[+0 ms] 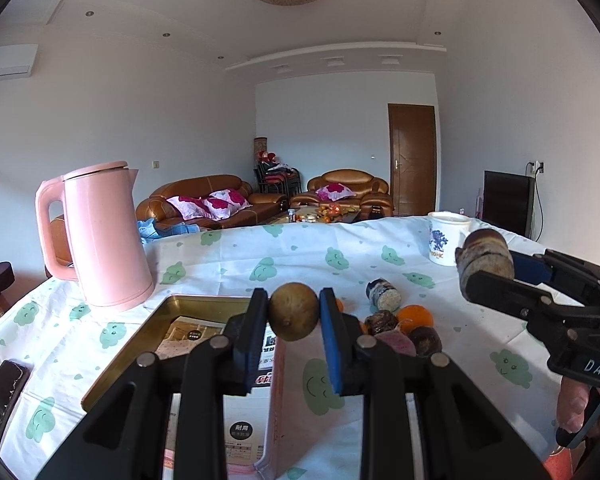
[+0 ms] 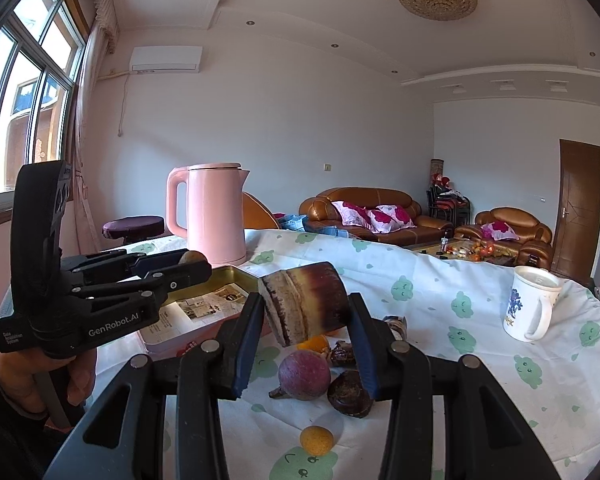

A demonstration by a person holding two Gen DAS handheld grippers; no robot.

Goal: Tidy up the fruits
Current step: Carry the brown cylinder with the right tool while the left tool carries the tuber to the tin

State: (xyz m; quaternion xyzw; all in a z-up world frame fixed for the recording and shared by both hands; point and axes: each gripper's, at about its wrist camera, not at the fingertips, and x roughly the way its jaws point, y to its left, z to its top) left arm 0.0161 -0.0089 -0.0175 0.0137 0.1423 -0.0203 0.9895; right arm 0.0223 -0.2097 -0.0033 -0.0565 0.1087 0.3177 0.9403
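Observation:
My left gripper [image 1: 294, 312] is shut on a small round brown fruit [image 1: 293, 311], held above the near edge of a gold tin tray [image 1: 140, 332]; it also shows at the left of the right wrist view [image 2: 194, 264]. My right gripper [image 2: 305, 308] is shut on a short dark piece of sugarcane [image 2: 304, 304], lifted over the fruit pile; the same piece shows at the right of the left wrist view [image 1: 486, 258]. On the cloth lie a purple round fruit [image 2: 304, 374], a dark water chestnut [image 2: 350, 394], an orange [image 1: 416, 315], another sugarcane piece [image 1: 384, 294] and a small yellow fruit [image 2: 317, 439].
A pink kettle [image 1: 104, 236] stands behind the tray at the left. A white mug [image 2: 530, 308] sits toward the far right of the table. A pink box [image 2: 172, 336] lies under the tray's near side, and a phone [image 1: 2, 392] rests at the left table edge.

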